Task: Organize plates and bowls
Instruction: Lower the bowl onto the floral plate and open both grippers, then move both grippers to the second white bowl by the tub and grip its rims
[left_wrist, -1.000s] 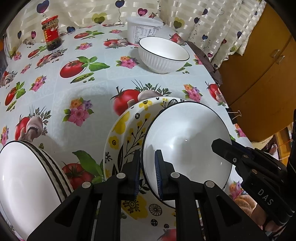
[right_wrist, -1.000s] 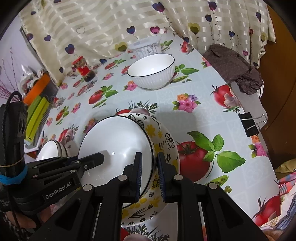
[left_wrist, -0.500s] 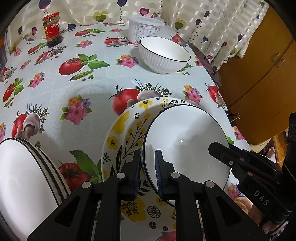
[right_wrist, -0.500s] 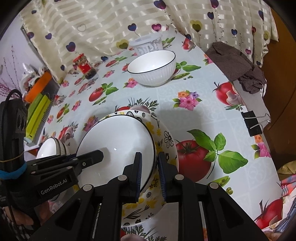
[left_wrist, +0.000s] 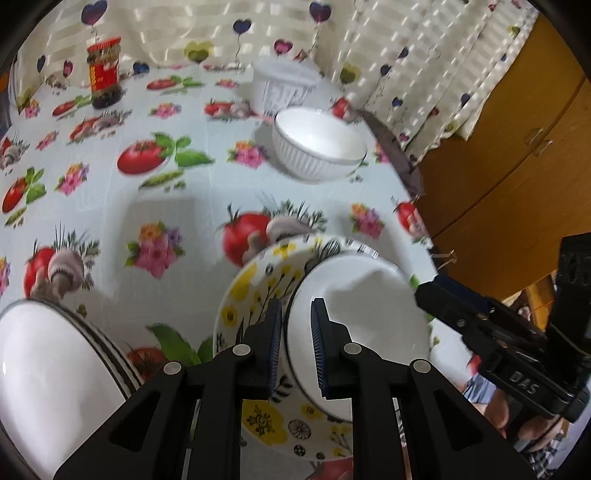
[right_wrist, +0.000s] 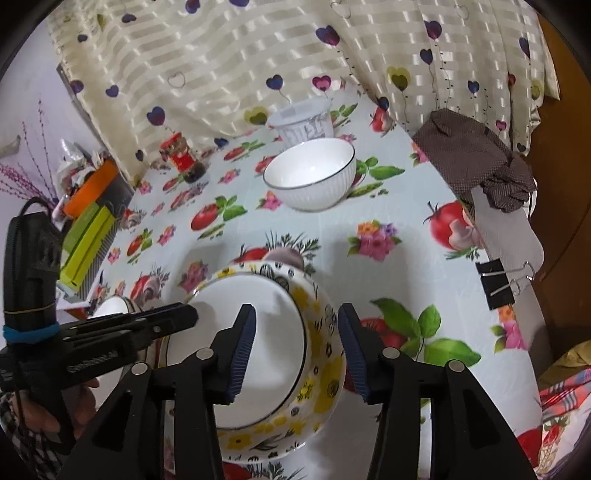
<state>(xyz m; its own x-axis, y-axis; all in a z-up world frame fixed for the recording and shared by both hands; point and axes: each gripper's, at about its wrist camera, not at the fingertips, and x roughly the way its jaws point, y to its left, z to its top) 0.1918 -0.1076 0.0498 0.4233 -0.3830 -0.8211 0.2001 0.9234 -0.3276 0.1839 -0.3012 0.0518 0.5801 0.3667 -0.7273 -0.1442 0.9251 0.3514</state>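
A white plate with a thin black rim (left_wrist: 362, 332) (right_wrist: 255, 339) lies in a yellow-flowered plate (left_wrist: 255, 295) (right_wrist: 317, 373) on the tablecloth. My left gripper (left_wrist: 296, 343) is shut on the white plate's left rim. My right gripper (right_wrist: 297, 350) is open, its jaws wide apart astride both plates' right rims. A white ribbed bowl (left_wrist: 319, 149) (right_wrist: 310, 179) stands farther back. A stack of black-rimmed white plates (left_wrist: 48, 373) (right_wrist: 114, 306) sits at the left.
A red-lidded jar (left_wrist: 104, 78) (right_wrist: 183, 162) and a white plastic tub (left_wrist: 284, 88) (right_wrist: 303, 120) stand near the curtain. A brown cloth (right_wrist: 476, 158) and a binder clip (right_wrist: 498, 284) mark the table's right edge; a wooden cabinet (left_wrist: 517, 147) stands beyond. Green boxes (right_wrist: 86, 243) lie left.
My right gripper has opened and let go of the white plate's rim. The white plate has settled lower into the flowered plate. My left gripper stays shut on it.
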